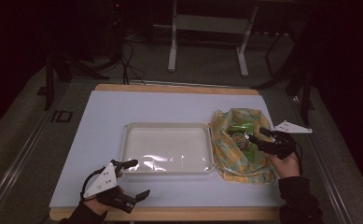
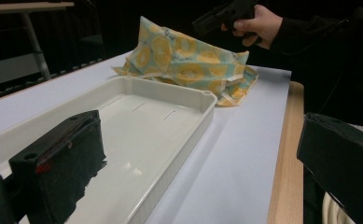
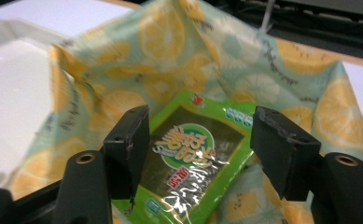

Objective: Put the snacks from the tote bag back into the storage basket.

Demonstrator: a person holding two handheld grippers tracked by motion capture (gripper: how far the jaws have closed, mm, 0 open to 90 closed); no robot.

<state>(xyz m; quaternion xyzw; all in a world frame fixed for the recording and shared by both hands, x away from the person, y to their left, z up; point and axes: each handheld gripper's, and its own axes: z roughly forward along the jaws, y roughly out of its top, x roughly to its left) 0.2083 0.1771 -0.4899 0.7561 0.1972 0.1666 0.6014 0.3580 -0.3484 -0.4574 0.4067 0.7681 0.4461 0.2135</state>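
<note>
A cloth bag printed with lemon slices lies open on the right of the white mat, beside a white tray. Inside it lies a green snack packet with a clear window. My right gripper reaches into the bag's mouth from the right. In the right gripper view its jaws stand apart on either side of the packet, their pads clear of it, with the bag rising behind. My left gripper rests open near the table's front edge, just off the tray's front left corner, with nothing between its fingers.
The tray has nothing in it and sits mid-mat; the left gripper view looks along it toward the bag and the other hand. The mat covers a wooden table. A metal frame stands on the floor beyond.
</note>
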